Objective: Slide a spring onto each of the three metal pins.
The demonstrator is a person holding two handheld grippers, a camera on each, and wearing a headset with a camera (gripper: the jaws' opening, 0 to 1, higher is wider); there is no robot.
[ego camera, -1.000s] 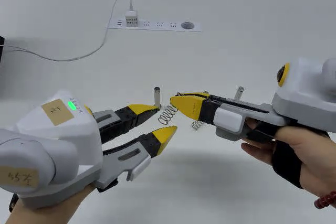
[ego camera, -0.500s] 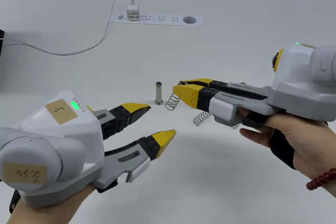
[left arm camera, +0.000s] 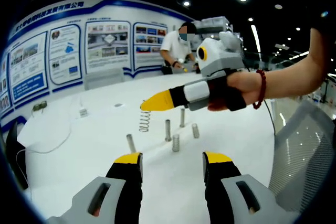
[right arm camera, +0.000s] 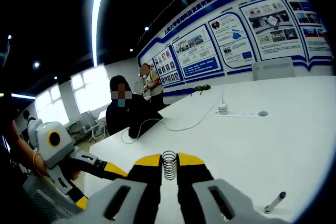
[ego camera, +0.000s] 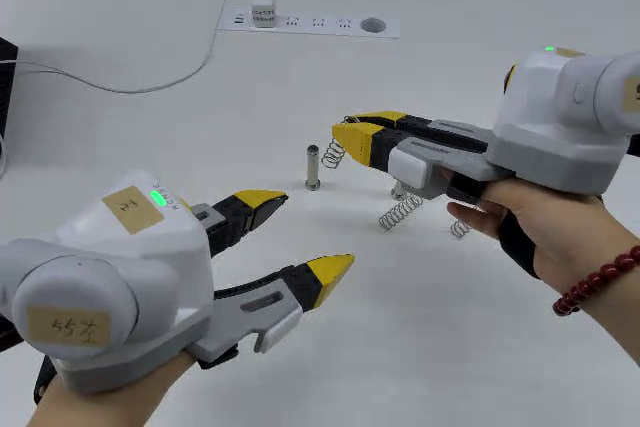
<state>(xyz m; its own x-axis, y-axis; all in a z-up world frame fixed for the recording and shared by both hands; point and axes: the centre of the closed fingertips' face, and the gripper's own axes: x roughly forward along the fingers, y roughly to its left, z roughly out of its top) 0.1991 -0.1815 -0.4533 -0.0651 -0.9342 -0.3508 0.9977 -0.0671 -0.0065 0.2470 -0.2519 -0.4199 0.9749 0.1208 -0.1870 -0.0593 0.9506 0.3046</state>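
- Left gripper [ego camera: 305, 232]: held low, nearer the person than the bare pin and a little to its left. Its yellow-tipped fingers [left arm camera: 128, 159] are spread wide, with nothing between them.
- Metal pin [ego camera: 312, 167]: stands upright on the white worktop [ego camera: 150, 137], with no spring on it. This is the reference point for everything else.
- Power strip [ego camera: 310, 23]: lies far beyond the pin at the back of the worktop, with a white plug in its left end.
- Held spring [ego camera: 333, 153]: hangs just to the right of the pin's top, close beside it but not over it, and off the worktop. In the right gripper view it sits upright between the fingers [right arm camera: 169, 164].
- Right gripper [ego camera: 347, 129]: reaches in from the right of the pin and points towards it. Its fingers are narrow, pinching the spring at their tips.
- Loose spring [ego camera: 400, 211]: lies on the worktop to the right of the pin, under the right gripper.
- Second loose spring [ego camera: 460, 229]: lies further right of the pin, beside the person's hand.
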